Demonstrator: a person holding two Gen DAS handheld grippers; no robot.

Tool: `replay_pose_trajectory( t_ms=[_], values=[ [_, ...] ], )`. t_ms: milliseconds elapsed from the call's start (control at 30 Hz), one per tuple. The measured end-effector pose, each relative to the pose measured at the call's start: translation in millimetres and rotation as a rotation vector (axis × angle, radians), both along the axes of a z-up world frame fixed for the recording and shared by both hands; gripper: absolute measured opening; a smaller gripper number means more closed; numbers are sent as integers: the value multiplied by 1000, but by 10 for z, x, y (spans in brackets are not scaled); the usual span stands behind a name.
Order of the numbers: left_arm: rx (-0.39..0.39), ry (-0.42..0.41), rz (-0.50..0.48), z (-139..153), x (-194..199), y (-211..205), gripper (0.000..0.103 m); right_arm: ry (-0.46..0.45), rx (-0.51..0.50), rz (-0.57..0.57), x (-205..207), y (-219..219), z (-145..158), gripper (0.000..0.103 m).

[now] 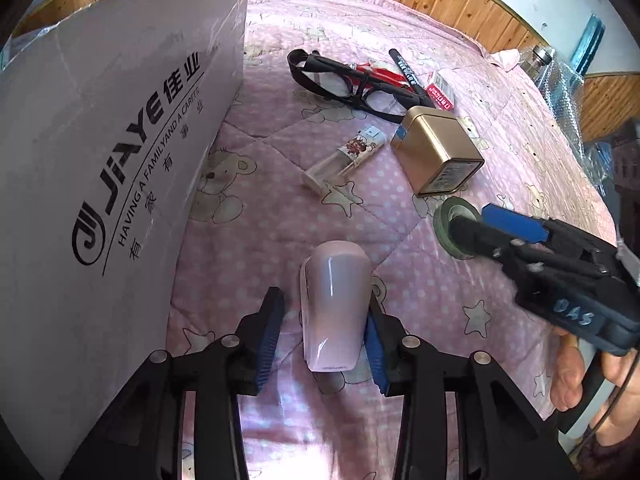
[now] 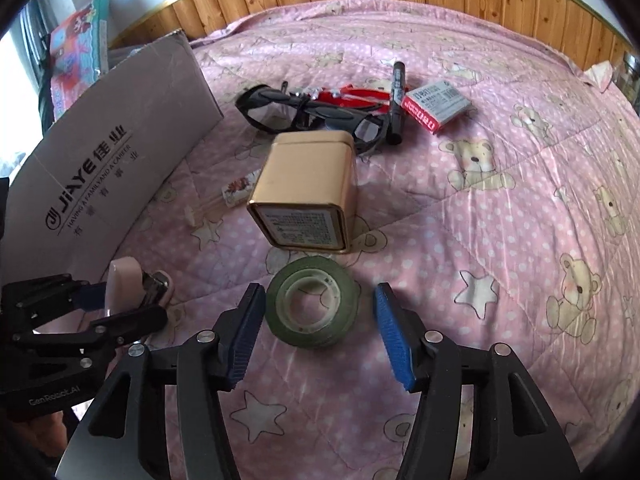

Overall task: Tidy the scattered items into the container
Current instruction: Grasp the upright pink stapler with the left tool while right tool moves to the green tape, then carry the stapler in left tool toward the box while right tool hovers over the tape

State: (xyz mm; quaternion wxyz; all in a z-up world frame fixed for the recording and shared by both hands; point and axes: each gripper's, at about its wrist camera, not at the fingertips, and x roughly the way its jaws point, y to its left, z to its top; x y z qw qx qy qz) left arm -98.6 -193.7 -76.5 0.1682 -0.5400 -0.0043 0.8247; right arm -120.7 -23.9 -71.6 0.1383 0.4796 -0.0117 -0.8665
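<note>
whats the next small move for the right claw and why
Probably close the right claw on the green tape roll: the roll lies flat on the quilt between its open fingers, neither touching it yet. The left claw already brackets the pink device.

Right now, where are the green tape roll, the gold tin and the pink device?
green tape roll (image 2: 312, 306): right wrist view, on its top face.
gold tin (image 2: 306, 172): right wrist view, on its upper side.
pink device (image 1: 334, 300): left wrist view, mid-body.
</note>
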Motion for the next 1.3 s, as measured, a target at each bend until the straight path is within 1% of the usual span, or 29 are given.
replay_pose_trajectory(
  t_ms=[33, 67, 100, 133, 167, 267, 400, 633, 733, 833, 1033, 1300],
  values=[
    [-9, 14, -11, -1, 4, 19, 40, 6, 1, -4, -1, -3, -6, 60],
    [-17, 28, -18, -4, 5, 36, 38, 1, -8, -14, -9, 8, -9, 59],
    [-25, 42, -21, -4, 8, 42, 35, -3, -20, -21, -17, 26, -1, 50],
    [-35, 54, -23, -2, 8, 49, 30, -12, -33, -23, -25, 40, 10, 49],
    [-36, 54, -27, 3, 3, 46, 29, -17, -33, -25, -30, 48, 20, 49],
    [3, 35, -9, 40, -14, -9, 29, -22, -44, -27, -15, 69, 49, 49],
    [32, 42, -5, 170, 24, -21, 28, -21, -99, -49, 43, 129, 124, 49],
    [55, 50, 6, 315, 58, -55, 27, -12, -151, -73, 143, 204, 255, 49],
    [74, 65, 13, 405, 96, -68, 27, -5, -165, -75, 188, 209, 300, 49],
    [77, 74, 10, 466, 115, -66, 27, -8, -182, -74, 225, 197, 324, 49],
    [85, 92, 11, 590, 180, -93, 27, 8, -192, -65, 318, 157, 412, 49],
    [105, 138, 3, 814, 320, -88, 27, 37, -192, -51, 494, 116, 587, 49]
  ],
)
